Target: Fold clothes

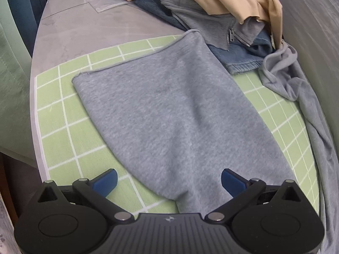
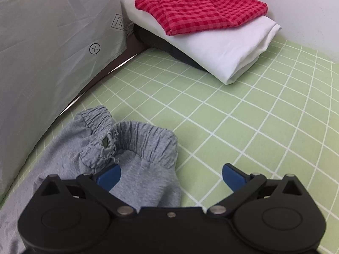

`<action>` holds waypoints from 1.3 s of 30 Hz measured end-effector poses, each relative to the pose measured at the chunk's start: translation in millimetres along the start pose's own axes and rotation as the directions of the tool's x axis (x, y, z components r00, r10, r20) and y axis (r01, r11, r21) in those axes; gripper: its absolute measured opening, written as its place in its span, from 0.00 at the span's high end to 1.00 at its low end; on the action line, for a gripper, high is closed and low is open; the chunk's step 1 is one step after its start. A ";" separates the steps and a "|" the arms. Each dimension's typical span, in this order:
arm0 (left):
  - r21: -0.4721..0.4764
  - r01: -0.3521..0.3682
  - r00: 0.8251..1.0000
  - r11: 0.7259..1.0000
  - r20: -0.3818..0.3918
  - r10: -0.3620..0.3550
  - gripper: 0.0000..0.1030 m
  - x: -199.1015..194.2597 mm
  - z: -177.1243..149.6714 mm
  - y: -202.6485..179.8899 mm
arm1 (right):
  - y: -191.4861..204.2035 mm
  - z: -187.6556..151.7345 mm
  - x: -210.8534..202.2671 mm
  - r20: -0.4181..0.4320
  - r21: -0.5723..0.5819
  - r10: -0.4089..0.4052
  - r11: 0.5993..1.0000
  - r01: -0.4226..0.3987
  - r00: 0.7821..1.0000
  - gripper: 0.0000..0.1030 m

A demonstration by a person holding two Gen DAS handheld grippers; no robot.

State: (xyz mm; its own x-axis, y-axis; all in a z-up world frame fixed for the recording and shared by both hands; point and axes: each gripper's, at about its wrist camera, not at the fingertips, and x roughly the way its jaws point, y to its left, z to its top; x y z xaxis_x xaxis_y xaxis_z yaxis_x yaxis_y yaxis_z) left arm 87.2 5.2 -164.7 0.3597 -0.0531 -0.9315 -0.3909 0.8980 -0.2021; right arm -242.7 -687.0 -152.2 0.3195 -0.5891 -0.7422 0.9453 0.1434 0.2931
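**Desk:** What does the moment show?

**Photographer:** Grey sweatpants (image 1: 169, 110) lie on a green checked mat (image 1: 63, 114). A leg is spread flat under the left gripper (image 1: 169, 181), and the elastic waistband (image 2: 135, 135) sits bunched just ahead of the right gripper (image 2: 170, 175). Both grippers stand with jaws wide apart and hold nothing.

**Desk:** And around them?

**Photographer:** An unfolded heap (image 1: 211, 10) sits beyond the leg; a finished stack with a red checked piece (image 2: 197, 8) on top lies well apart on the mat.

**Desk:** How should the next fold go?

**Photographer:** My judgement: each gripper should pinch through all the layers at an edge, the right at the waistband and the left at the leg. Both should lift together and lay the cloth over with its edges aligned. The crumpled waistband probably wants flattening first, or the fold will be lumpy.
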 end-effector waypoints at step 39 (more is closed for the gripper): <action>0.151 0.028 0.981 0.988 0.185 -0.056 0.96 -64.3 -5.8 46.8 | -137.2 -21.5 -118.6 0.041 0.081 -0.043 0.996 0.040 0.998 0.94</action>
State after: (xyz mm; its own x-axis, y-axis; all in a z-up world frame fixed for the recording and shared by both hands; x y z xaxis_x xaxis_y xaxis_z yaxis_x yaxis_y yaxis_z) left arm 40.8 48.1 -116.0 0.5318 -0.0220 -0.8466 -0.2480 0.9518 -0.1805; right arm -408.9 -619.7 -117.4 0.2754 -0.6268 -0.7289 0.9487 0.0547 0.3114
